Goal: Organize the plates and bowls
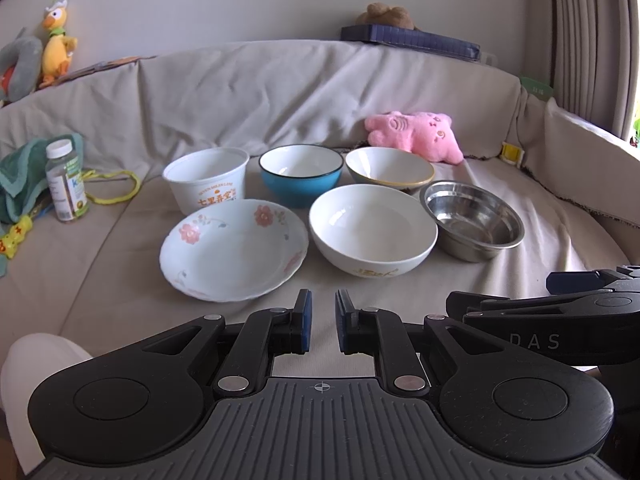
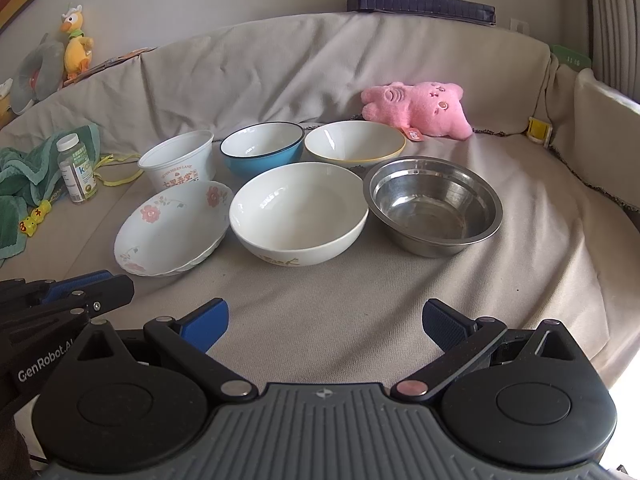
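Observation:
Several dishes sit on a beige covered sofa. Front row: a floral plate (image 1: 234, 250) (image 2: 172, 228), a white bowl (image 1: 372, 230) (image 2: 298, 212), a steel bowl (image 1: 472, 220) (image 2: 434, 208). Back row: a white paper tub (image 1: 206, 178) (image 2: 178, 158), a blue bowl (image 1: 301, 174) (image 2: 262, 148), a yellow-rimmed bowl (image 1: 390, 170) (image 2: 354, 142). My left gripper (image 1: 323, 312) is nearly closed, with a narrow gap and nothing in it, just short of the plate. My right gripper (image 2: 325, 318) is wide open and empty, in front of the white bowl.
A pink plush (image 1: 416, 134) (image 2: 416, 108) lies behind the bowls. A bottle (image 1: 66, 180) (image 2: 78, 168) and a green cloth (image 2: 24, 184) lie at the left. The sofa backrest (image 1: 280, 88) rises behind. The right gripper's body (image 1: 560, 316) is at my left gripper's right.

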Motion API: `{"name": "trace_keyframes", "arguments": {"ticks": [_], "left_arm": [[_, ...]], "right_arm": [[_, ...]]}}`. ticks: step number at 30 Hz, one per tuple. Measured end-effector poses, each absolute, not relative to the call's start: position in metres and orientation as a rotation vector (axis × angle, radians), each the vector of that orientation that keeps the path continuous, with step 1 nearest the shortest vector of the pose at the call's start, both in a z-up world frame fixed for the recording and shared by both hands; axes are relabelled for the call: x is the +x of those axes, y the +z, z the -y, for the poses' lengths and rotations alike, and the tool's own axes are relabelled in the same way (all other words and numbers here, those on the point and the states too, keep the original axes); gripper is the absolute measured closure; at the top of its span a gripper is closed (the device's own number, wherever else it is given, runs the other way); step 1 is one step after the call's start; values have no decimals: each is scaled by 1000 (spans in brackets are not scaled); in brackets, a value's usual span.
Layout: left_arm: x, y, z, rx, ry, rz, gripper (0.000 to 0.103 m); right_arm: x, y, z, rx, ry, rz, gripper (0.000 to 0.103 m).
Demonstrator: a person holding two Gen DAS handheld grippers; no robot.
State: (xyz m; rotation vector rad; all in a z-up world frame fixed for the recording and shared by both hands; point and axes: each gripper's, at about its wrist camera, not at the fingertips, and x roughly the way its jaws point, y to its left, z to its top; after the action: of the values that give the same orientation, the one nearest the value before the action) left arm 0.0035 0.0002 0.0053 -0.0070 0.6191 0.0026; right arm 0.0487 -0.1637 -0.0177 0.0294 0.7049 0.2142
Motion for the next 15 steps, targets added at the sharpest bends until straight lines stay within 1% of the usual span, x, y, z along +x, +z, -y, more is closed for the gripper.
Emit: {"name": "trace_keyframes", "arguments": {"ticks": [15], "left_arm": [[4,5,-2,-10,2,-620,88]], "right_arm": [[50,-15,162,23,215,-700,0]]}}
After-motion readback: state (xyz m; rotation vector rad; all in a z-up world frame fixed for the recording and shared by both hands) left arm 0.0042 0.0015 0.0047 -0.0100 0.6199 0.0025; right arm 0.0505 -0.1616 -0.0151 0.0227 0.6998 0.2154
